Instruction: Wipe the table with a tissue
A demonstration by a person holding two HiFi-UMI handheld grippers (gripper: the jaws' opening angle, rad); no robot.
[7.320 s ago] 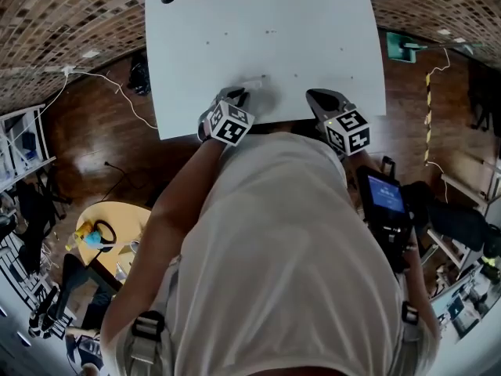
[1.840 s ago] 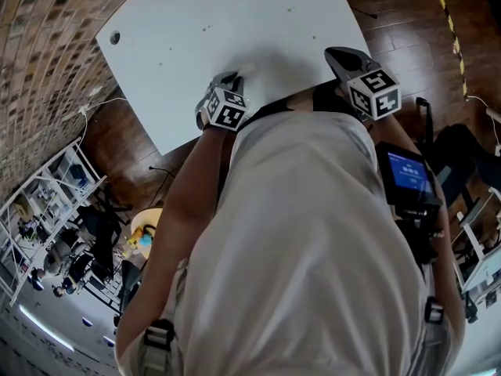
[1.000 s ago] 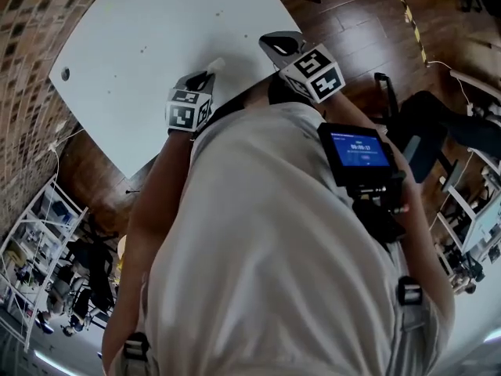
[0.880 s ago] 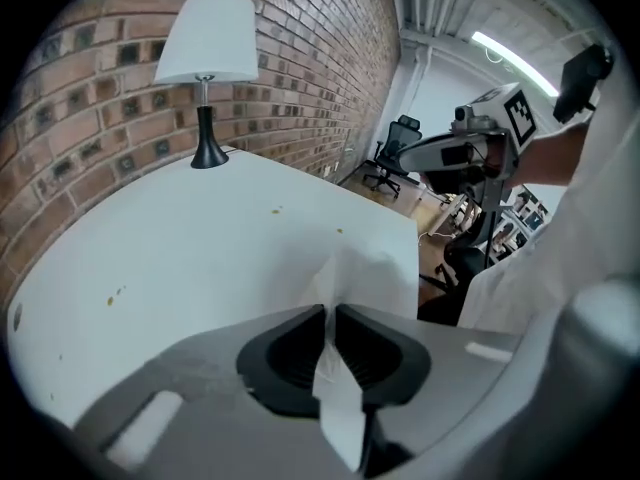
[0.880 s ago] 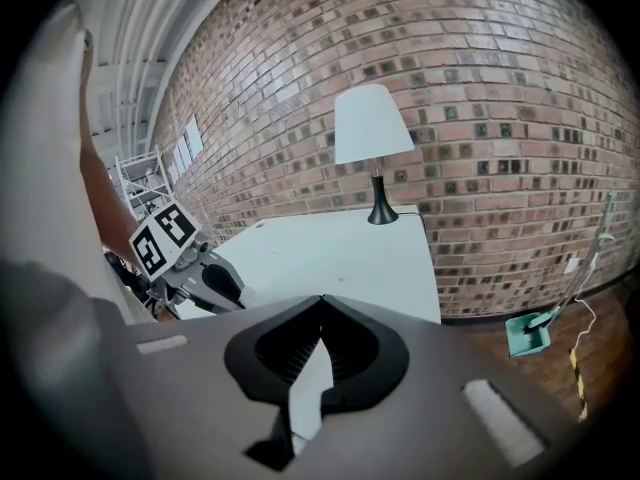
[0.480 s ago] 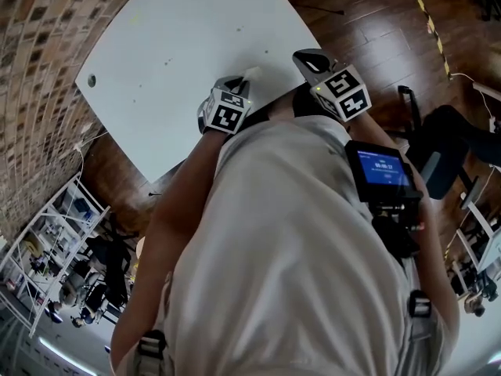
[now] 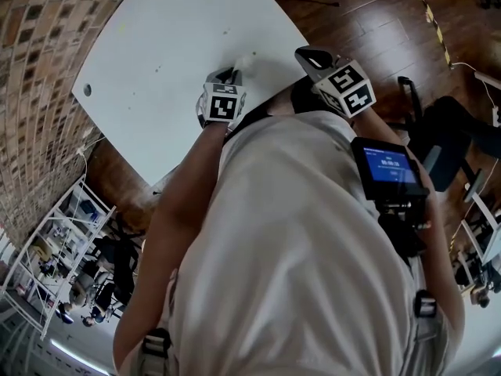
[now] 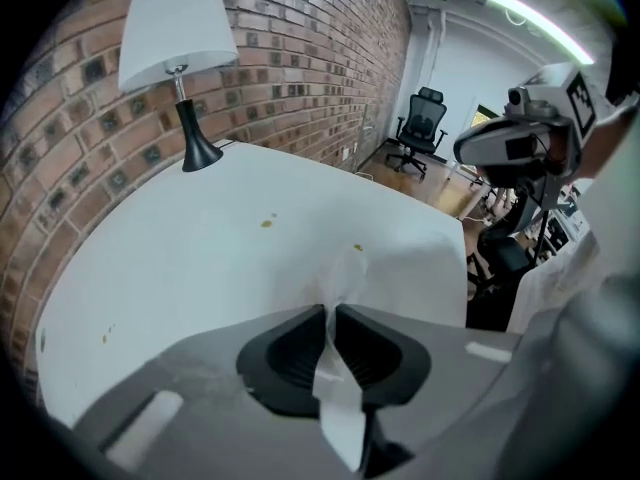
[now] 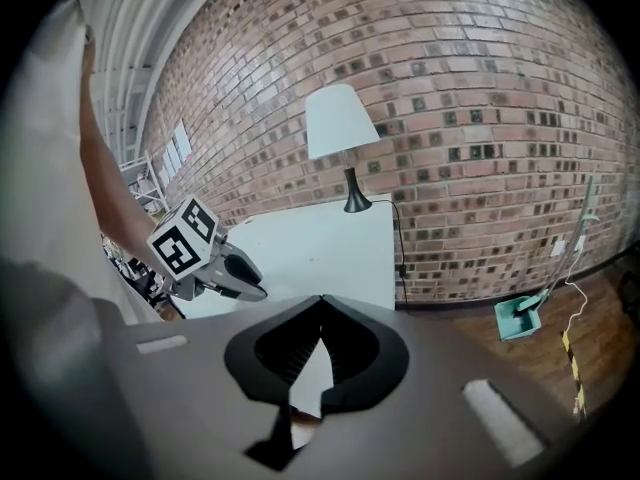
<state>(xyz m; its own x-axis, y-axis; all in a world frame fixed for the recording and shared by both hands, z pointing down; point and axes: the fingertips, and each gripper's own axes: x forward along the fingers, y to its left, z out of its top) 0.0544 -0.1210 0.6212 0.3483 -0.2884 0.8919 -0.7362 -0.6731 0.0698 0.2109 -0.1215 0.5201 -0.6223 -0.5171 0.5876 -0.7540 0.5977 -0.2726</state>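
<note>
My left gripper (image 7: 233,74) is shut on a white tissue (image 7: 243,58) and holds it down on the white table (image 7: 172,45) near its near edge. In the left gripper view the tissue (image 8: 341,286) bunches just past the closed jaws (image 8: 330,311), and a strip of it hangs back between them. Small brownish spots (image 8: 266,223) dot the table (image 8: 180,268) ahead of it. My right gripper (image 7: 308,53) hovers off the table's right edge. Its jaws (image 9: 321,303) are shut and hold nothing.
A lamp with a white shade (image 8: 178,30) stands at the table's far end against the brick wall (image 9: 480,98). A teal dustpan (image 9: 520,318) lies on the wooden floor (image 7: 368,14) to the right. An office chair (image 8: 420,128) stands farther off.
The left gripper has slid a little across the table with the tissue still clamped. The right gripper has drifted along beside it. The head view has swung.
</note>
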